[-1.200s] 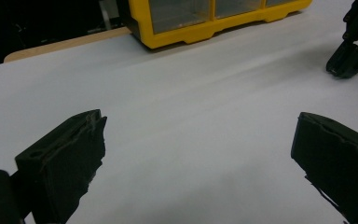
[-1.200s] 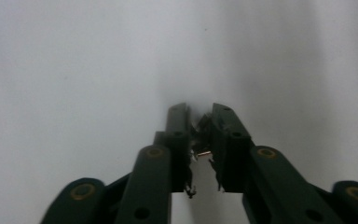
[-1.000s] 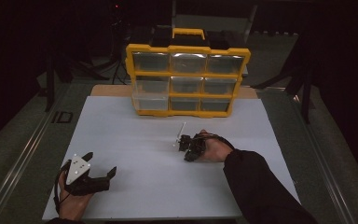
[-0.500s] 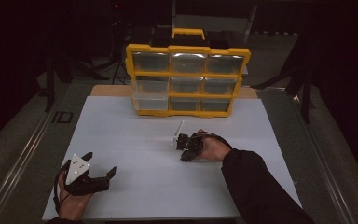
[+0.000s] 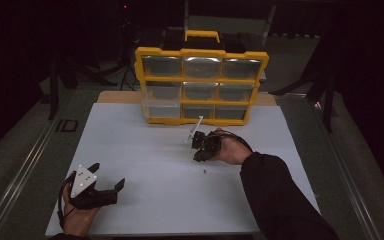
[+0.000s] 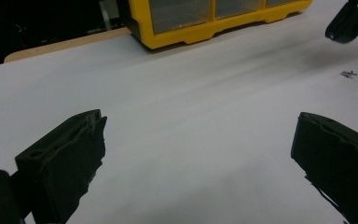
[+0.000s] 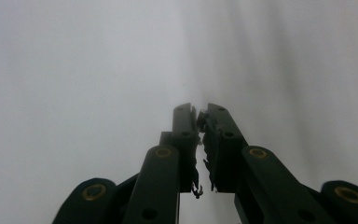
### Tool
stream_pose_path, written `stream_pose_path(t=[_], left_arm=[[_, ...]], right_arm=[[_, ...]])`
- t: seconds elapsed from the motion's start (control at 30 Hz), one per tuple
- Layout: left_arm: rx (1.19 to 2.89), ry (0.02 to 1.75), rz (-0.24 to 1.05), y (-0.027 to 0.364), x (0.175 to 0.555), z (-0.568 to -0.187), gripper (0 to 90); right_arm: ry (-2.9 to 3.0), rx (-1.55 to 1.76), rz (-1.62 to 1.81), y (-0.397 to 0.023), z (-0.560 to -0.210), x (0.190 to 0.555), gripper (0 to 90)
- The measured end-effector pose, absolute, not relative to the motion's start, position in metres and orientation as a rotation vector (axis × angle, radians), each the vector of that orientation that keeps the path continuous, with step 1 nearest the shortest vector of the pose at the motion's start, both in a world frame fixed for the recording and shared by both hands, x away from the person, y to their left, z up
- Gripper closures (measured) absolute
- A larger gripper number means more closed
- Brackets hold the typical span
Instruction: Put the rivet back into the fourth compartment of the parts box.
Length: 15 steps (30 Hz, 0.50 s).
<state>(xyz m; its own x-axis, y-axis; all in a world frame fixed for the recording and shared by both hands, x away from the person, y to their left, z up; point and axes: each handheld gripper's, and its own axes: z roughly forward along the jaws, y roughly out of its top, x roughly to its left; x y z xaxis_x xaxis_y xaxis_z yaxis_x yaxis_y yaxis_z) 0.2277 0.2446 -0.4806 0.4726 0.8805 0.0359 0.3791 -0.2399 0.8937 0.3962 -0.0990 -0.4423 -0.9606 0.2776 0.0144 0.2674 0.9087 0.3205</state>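
Fingers [image 7: 184, 121] of the right gripper [image 5: 198, 157] are pressed together at the tips. In the right gripper view nothing clear shows between them, so I cannot tell whether they pinch anything tiny. The left gripper [image 5: 108, 175] rests at seven o'clock on the table, its fingers spread wide and holding nothing.

The white table [image 5: 145, 150] carries a yellow drawer cabinet [image 5: 201, 53] at twelve o'clock. Its lower-left drawer [image 5: 161, 108] looks pulled slightly forward. The right gripper hangs above the sheet just right of centre, tips pointing down toward eight o'clock. A small screw [image 5: 204, 171] lies loose on the sheet at about five o'clock from those tips, close by but apart from them.

The step in hand looks like picking up that screw. To do it well, I would open the fingers only a little and bring them down straight over the screw, one on each side. Close slowly with the tips brushing the sheet, since a fast pinch could flick so small a part away.
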Motion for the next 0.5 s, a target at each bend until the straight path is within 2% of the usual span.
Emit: stream_pose_path(t=[0.5], left_arm=[[1.822, 1.062, 0.699, 0.245, 0.228, -0.481, 3.2]], right_arm=[[2.980, 0.421, 0.552, -0.098, -0.405, 0.412, 82.7]])
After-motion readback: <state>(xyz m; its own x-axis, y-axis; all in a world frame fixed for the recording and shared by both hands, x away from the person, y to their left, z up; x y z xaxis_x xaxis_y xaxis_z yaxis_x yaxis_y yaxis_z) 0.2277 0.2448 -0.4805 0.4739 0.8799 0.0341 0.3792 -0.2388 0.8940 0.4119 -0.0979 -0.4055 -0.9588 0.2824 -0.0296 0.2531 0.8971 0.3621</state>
